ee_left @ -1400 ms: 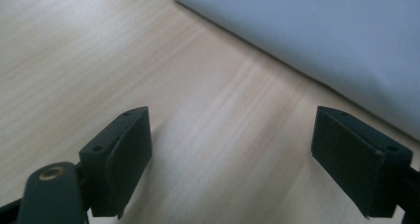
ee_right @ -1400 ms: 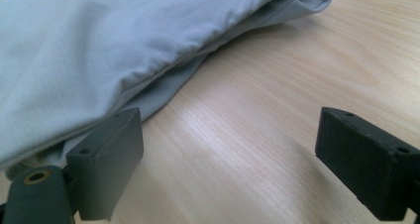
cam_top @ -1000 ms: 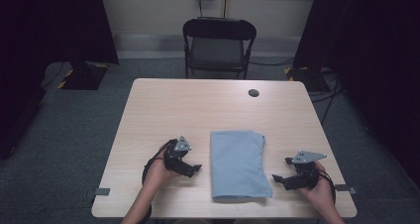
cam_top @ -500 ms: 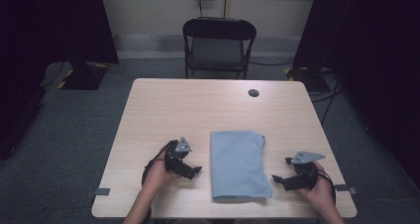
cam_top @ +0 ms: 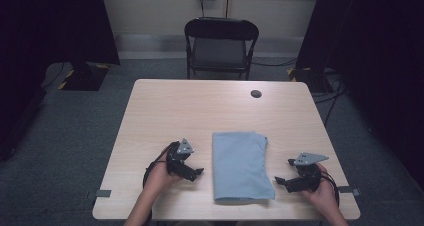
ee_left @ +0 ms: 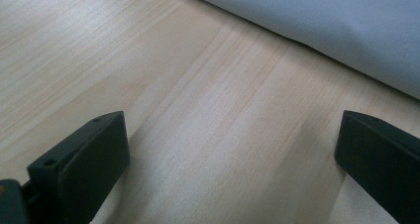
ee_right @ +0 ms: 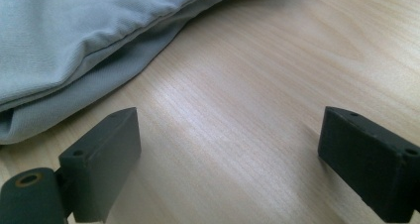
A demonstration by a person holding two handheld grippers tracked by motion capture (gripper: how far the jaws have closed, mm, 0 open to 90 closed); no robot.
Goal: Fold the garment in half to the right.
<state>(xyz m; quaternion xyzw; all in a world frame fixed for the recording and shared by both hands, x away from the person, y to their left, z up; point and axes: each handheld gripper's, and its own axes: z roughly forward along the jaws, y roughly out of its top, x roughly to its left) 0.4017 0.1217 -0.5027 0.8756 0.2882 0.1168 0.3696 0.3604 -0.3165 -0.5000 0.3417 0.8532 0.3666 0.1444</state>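
Observation:
A folded light blue cloth [cam_top: 241,165] lies flat on the wooden table [cam_top: 210,111], near its front edge. My left gripper [cam_top: 196,172] rests on the table just left of the cloth, jaws wide apart and nothing between them. In the left gripper view [ee_left: 233,149] the cloth's edge [ee_left: 322,26] runs across the top, a short way ahead. My right gripper [cam_top: 281,181] sits just right of the cloth's near corner, also open and empty. The right gripper view [ee_right: 228,149] has the cloth's layered folded edge [ee_right: 74,45] at upper left.
A black folding chair [cam_top: 220,46] stands behind the table's far edge. A small dark round spot [cam_top: 256,93] marks the tabletop at the far right. Bare wood stretches beyond the cloth. Dark curtains and floor cables flank the table.

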